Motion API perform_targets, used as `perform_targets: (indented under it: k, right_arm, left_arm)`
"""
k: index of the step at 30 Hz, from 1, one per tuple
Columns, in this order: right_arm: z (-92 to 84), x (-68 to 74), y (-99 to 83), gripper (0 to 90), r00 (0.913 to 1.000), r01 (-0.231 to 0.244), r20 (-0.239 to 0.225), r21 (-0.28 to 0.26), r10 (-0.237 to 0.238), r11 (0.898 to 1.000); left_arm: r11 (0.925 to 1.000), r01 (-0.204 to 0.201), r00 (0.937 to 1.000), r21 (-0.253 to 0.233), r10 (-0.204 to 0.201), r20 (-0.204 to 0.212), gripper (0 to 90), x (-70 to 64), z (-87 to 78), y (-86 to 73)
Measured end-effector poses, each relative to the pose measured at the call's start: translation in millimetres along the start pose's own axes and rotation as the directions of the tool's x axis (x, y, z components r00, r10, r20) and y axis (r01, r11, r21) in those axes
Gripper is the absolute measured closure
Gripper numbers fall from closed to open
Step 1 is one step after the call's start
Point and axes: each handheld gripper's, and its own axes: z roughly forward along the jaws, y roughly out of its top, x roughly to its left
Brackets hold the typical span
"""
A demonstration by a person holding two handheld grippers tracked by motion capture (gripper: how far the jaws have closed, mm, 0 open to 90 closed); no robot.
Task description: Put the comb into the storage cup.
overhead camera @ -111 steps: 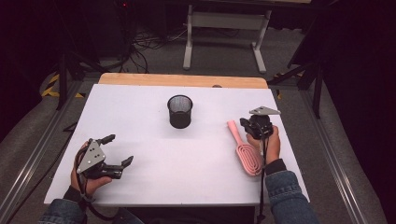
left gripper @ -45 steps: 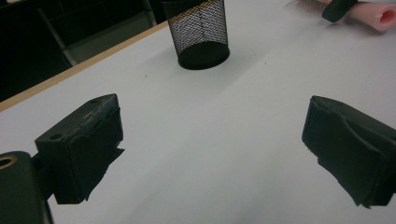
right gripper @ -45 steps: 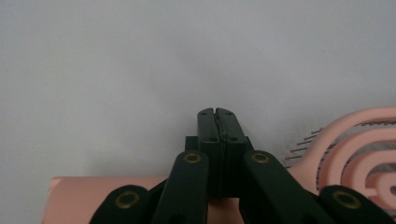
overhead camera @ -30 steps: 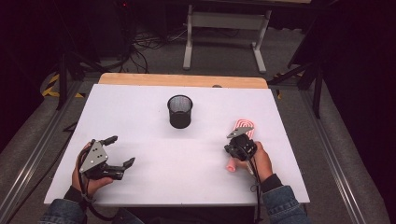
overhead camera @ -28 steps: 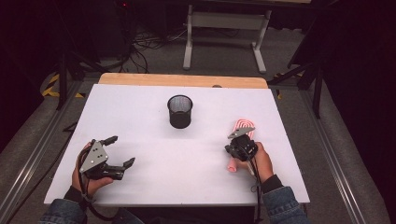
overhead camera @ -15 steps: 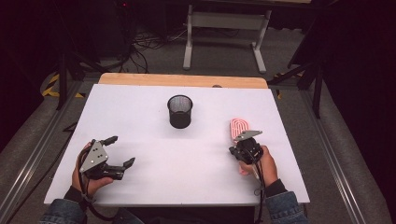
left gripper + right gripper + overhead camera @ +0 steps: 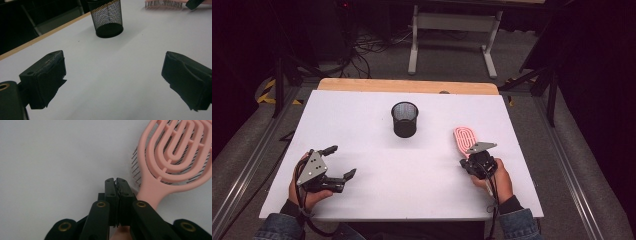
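Note:
A pink vented hairbrush [image 7: 466, 136] lies flat on the white table [image 7: 422, 195] at the right, bristles down. My right gripper [image 7: 469, 163] sits over its handle with the jaws shut together. In the right gripper view the pads meet at the right gripper's tip [image 7: 116, 181], and the hairbrush [image 7: 175, 152] has its handle running under the right jaw; contact cannot be judged. A black mesh cup [image 7: 404, 120] stands upright mid-table. My left gripper [image 7: 342, 161] rests at the front left, open, with bare table between the left gripper's jaws [image 7: 115, 72].
In the left gripper view the mesh cup [image 7: 108, 17] stands ahead, and the hairbrush [image 7: 163, 3] lies at the top right. A wooden strip [image 7: 407, 86] edges the table's far side. Beyond it are a metal stand [image 7: 452, 22] and floor cables.
The right hand and gripper shifted a little to the right and the brush swung with them; its handle end, once sticking out lower left, now lies under the gripper. The left gripper stayed put.

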Motion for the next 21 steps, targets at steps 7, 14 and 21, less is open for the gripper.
perform_targets:
  k: [7, 14, 21]
  right_arm:
    - [-12.2, 1.3, -2.8, 85.4, 1.0000, -0.006, -0.001, -0.032, 0.006, 0.999]
    - [-42.4, 0.3, 0.9, 61.6, 0.9948, -0.036, 0.090, -0.124, 0.047, 0.992]
    - [-29.7, -9.0, 1.2, 19.0, 0.9657, -0.180, 0.180, -0.051, 0.187, 0.982]
  left_arm:
    - [1.0000, 0.001, 1.0000, -0.001, -0.001, -0.004, 6.5, 0.4, -0.9, 0.2]
    - [0.9998, 0.004, 0.9999, -0.017, -0.004, -0.011, 6.4, 0.5, -4.3, 2.1]
    - [0.9995, 0.012, 0.9999, -0.029, -0.012, -0.001, 6.4, 2.1, -6.1, 2.1]
